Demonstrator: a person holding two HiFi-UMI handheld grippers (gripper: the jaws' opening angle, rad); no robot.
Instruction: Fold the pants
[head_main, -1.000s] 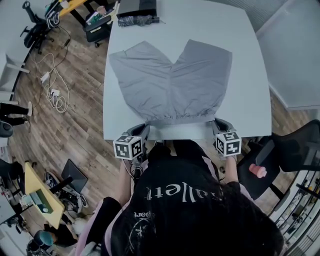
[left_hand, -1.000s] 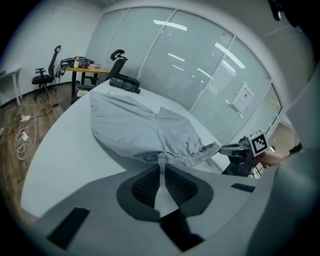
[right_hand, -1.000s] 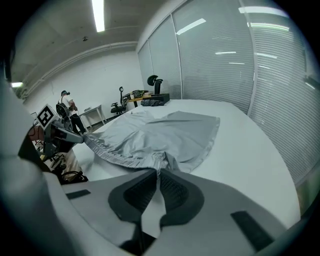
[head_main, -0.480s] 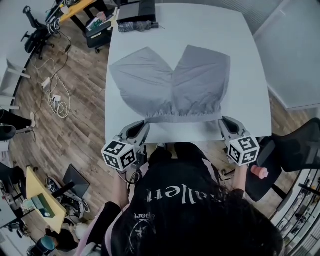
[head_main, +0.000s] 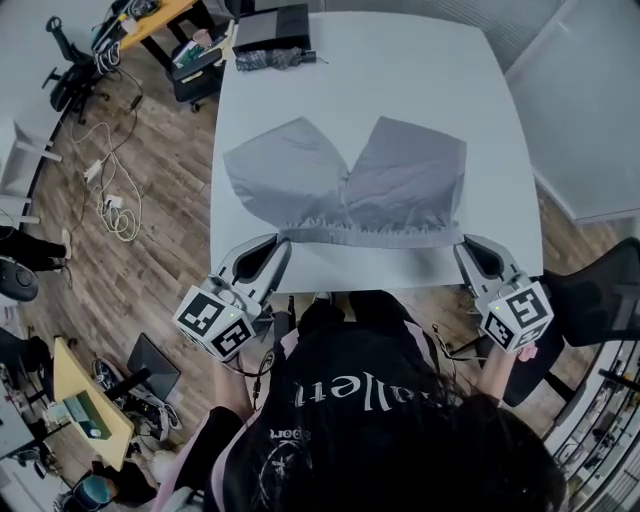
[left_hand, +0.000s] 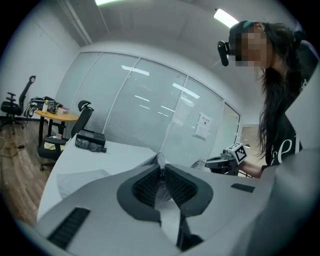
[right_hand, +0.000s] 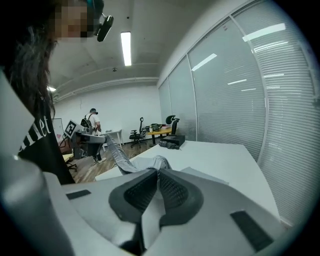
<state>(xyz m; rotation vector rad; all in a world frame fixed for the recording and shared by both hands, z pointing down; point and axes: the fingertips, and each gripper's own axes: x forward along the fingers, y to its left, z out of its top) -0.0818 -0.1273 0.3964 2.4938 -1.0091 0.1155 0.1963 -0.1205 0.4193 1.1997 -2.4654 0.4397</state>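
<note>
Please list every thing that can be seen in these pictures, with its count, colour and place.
pants: one, grey, spread on the table, waistband held up off it
table: one, white, centre
bundle: one, dark, table's far edge
box: one, black, behind the bundle
cables: several, white, on the wooden floor, left
office chair: one, black, right of the person
left gripper: one, grey, shut on the waistband's left end
right gripper: one, grey, shut on its right end

On the table (head_main: 380, 70) lie pants (head_main: 345, 185), waistband (head_main: 370, 232) between left tool (head_main: 277, 241) and right tool (head_main: 467, 241).
</note>
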